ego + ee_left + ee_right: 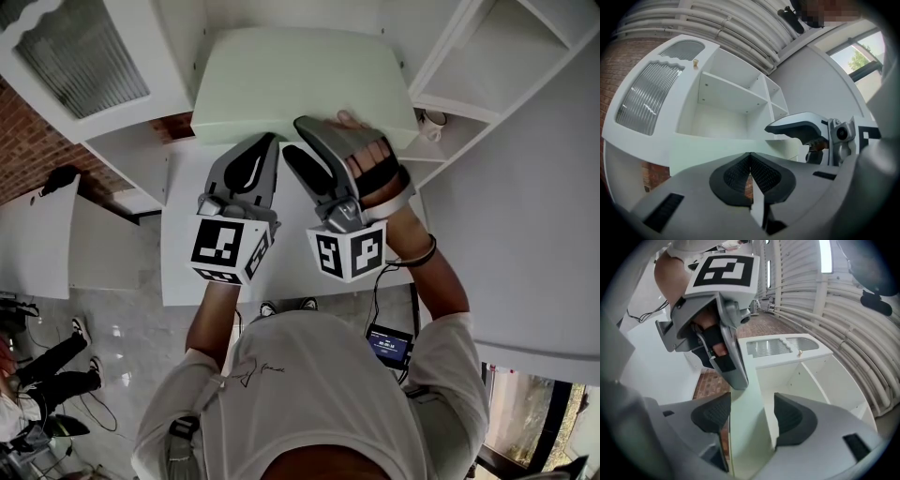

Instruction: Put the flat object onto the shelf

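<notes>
Had the pale green flat board [300, 80] up at 12 o'clock from both tongs, long axis 9-to-3, facing the white wooden shelf unit [733, 91]. Left gripper [267, 141] pinched its near edge. Right gripper [298, 139] sat spread, straddling that same edge beside it.

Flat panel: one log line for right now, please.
panel: pale green, raised | left tongs: shut on panel edge | right tongs: open, panel between | shelf unit: white, ahead
</notes>
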Demonstrator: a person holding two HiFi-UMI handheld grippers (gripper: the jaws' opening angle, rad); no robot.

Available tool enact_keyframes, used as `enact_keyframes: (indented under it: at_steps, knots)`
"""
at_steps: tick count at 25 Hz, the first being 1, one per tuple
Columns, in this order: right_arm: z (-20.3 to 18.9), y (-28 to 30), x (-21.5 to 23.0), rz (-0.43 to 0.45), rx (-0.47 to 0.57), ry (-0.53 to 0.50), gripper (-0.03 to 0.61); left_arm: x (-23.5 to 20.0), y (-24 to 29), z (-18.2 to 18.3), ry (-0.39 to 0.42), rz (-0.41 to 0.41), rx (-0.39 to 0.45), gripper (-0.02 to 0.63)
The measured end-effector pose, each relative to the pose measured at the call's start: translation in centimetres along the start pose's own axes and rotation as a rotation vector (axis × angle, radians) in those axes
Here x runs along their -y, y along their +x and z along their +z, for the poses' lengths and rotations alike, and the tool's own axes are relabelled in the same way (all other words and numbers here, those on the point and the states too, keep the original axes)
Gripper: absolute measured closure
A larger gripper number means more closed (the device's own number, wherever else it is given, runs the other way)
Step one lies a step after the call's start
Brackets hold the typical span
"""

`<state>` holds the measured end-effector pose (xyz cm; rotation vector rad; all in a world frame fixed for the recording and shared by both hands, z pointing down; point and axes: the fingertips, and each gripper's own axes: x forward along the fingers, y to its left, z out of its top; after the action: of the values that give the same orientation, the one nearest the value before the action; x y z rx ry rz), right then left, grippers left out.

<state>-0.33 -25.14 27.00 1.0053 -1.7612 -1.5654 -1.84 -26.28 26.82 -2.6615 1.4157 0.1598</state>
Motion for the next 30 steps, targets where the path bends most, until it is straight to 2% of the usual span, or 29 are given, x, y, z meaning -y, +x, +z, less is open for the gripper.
enact_keyframes:
  at_steps: [4, 6, 10, 22, 30]
  knots:
    - [-1.3, -1.3, 0.7, -0.028, -0.022, 0.076, 0.306, -0.2, 0.4, 0.1, 0.002, 0.006, 0.002, 0.6]
    - [-2.2, -1.8, 0.9, -0.048, -0.044, 0.108, 0.389, -0.3, 0.5, 0.1, 0.002, 0.005, 0.0, 0.6]
    - [-3.7, -2.6, 0.9, -0.06, -0.082, 0.166, 0.4, -0.5, 0.6, 0.0, -0.003, 0.01, -0.001, 0.6]
    - [-6.7, -4.0, 0.8, -0.108, -0.154, 0.335, 0.505, -0.7, 0.7, 0.1, 0.006, 0.013, -0.01, 0.6]
    - [-7.7, -3.4, 0.6, -0.122, -0.183, 0.349, 0.517, -1.2, 1.0, -0.1, 0.015, 0.028, -0.014, 0.6]
